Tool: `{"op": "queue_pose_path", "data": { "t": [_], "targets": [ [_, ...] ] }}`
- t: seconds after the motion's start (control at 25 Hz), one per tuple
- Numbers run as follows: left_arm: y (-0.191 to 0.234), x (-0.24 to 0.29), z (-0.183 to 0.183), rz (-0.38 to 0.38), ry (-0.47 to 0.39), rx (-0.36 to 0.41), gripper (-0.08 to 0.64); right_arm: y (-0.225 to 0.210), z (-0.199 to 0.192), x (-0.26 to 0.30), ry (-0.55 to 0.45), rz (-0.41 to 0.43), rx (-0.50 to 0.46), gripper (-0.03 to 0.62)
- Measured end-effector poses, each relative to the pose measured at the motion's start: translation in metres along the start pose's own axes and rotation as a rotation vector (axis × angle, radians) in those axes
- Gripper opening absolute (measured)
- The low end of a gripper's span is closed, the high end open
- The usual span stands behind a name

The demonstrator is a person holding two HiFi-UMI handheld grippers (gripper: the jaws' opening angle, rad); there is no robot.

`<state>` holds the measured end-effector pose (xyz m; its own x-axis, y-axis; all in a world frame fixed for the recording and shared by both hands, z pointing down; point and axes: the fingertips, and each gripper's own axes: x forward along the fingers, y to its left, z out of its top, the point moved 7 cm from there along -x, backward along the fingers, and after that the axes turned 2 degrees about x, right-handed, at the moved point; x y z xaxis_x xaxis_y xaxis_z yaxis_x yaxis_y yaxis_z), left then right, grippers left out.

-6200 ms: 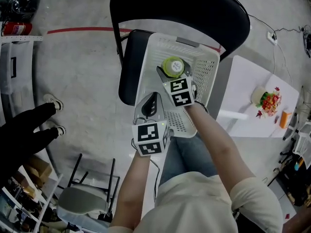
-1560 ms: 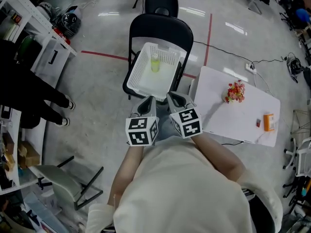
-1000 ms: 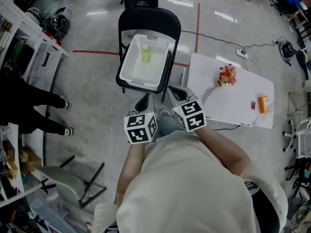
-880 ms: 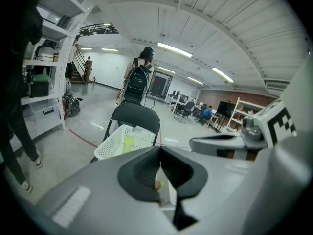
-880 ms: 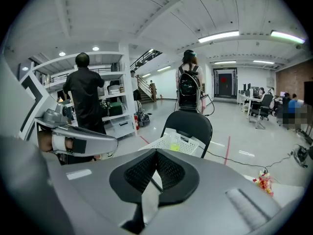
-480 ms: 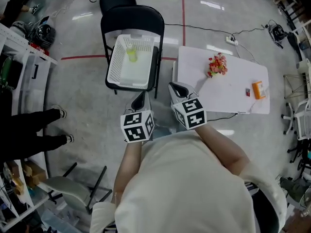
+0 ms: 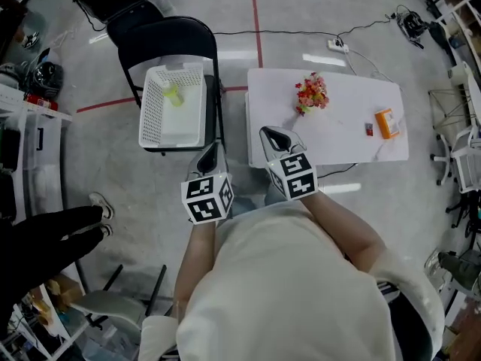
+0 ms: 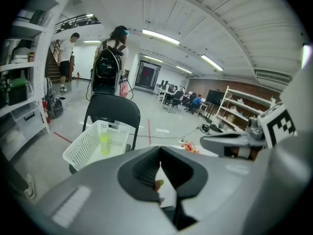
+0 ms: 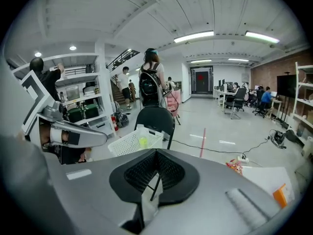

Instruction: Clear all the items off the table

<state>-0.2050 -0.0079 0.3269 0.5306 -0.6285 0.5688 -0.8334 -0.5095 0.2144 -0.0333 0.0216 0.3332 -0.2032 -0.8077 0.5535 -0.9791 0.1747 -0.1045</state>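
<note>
Overhead, black-and-white square markers on the two cubes were the only print to be made out; no brand or label could be read.

The white surface [image 7: 338, 145] carried a bunch of red flowers [image 7: 310, 94] toward its far left and an orange box [image 7: 386, 122] near its right edge, well apart, with bare top between them and along the near edge. A black folding chair [image 7: 169, 40] stood just beside the surface's left edge with only a narrow gap between. On the chair's seat sat a white basket [image 7: 154, 122] with a yellow-green container [image 7: 171, 94] upright inside. A red tape line [image 7: 255, 13] and a cable [image 7: 301, 30] crossed the open floor beyond.

The left hand-held gripper [image 7: 212, 149] pointed at the near edge of the chair, its jaws together and empty in its own view [image 8: 160, 151]. The right hand-held gripper [image 7: 272, 134] showed over the surface's near left corner, its jaws also pressed together on nothing [image 9: 156, 153]. Neither touched the flowers, the box or the basket.
</note>
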Motion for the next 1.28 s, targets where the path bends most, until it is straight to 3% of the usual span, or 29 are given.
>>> {"op": "queue_pose_path", "data": {
  "t": [0.44, 0.76, 1.04, 1.28],
  "targets": [
    [-0.072, 0.08, 0.004, -0.066, 0.052, 0.034, 0.009, -0.117, -0.029, -0.005, 0.017, -0.15, 0.05, 0.013],
    [-0.107, 0.134, -0.005, -0.096, 0.109, 0.058, 0.008, -0.187, -0.074, 0.013, 0.084, -0.236, 0.13, 0.104],
    [-0.129, 0.18, -0.024, -0.117, 0.162, 0.095, 0.008, -0.229, -0.133, 0.043, 0.175, -0.259, 0.19, 0.257],
    [-0.137, 0.212, -0.043, -0.118, 0.19, 0.094, 0.009, -0.253, -0.185, 0.08, 0.23, -0.274, 0.213, 0.335]
  ]
}}
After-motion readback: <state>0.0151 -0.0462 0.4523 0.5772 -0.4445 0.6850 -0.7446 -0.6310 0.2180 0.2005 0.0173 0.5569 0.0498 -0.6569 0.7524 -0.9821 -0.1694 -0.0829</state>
